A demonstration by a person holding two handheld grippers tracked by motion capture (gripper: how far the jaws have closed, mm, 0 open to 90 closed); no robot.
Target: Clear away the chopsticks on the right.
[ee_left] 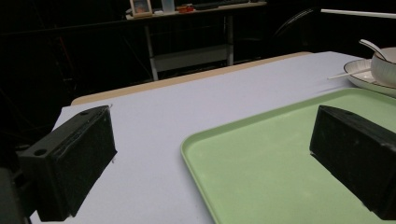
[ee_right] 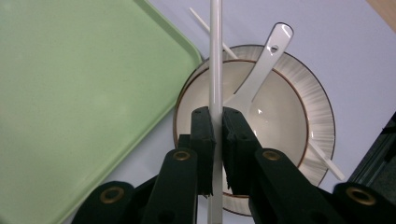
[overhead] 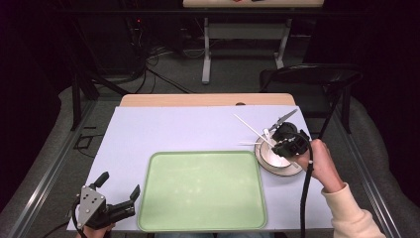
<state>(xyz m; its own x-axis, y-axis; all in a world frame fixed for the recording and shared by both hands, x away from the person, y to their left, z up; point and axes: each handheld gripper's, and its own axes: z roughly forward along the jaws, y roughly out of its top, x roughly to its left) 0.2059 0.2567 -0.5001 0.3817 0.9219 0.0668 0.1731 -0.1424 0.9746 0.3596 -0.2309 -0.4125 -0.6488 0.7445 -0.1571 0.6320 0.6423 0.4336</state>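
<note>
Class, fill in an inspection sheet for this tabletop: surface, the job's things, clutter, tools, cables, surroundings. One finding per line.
Surface: pale lilac table cover over a wooden top.
Job's things: thin white chopstick clamped upright in the right gripper view; second white chopstick lying across the white ribbed plate; cream bowl on that plate, white ceramic spoon inside it; light green plastic tray, bare.
Clutter: nothing seen.
Tools: right tool shut on the chopstick above the bowl; left tool open, beside the tray's near left corner.
Cables: black cable hanging from the right tool.
Surroundings: dark room, black folding chair, another table behind.
</note>
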